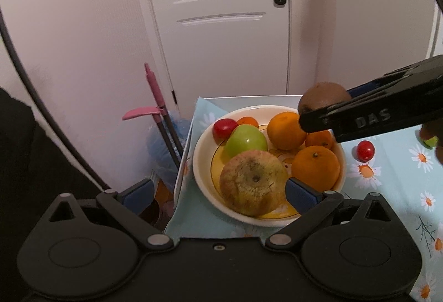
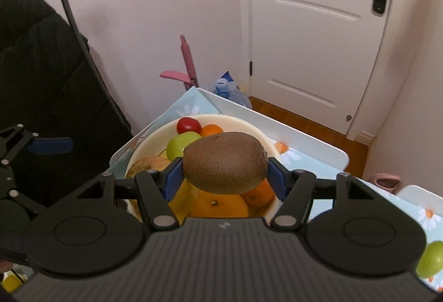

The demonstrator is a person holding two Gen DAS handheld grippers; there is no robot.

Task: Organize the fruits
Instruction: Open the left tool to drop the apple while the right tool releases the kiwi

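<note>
The right hand-held gripper (image 2: 224, 176) is clamped on a brown kiwi (image 2: 224, 162), its blue pads pressed against both ends, and holds it above the cream bowl (image 2: 155, 137). In the right wrist view the kiwi and the gripper body hide most of the bowl's contents: only parts of a red fruit (image 2: 188, 125), a green apple (image 2: 181, 145), some oranges and a yellowish apple (image 2: 146, 164) show around them.

The left hand-held gripper (image 1: 218, 192) has its jaws wide apart with nothing gripped. Its right pad (image 1: 300, 194) lies in front of the big blotchy apple (image 1: 253, 185) at the near side of the bowl (image 1: 200, 163); whether it touches the fruit cannot be told. Its left pad hangs off the bench edge.

From the left wrist view the bowl shows a red fruit (image 1: 224, 128), a green apple (image 1: 246, 140), a small orange fruit half hidden behind them, and three oranges, one (image 1: 319, 139) partly covered by the right gripper's finger. That finger bears raised letters reading "DAS".

On the daisy-print cloth (image 1: 387, 191) of the bench a small red fruit (image 1: 365, 151) lies just right of the bowl. A green fruit (image 1: 430, 141) is cut off at the picture's edge.
</note>
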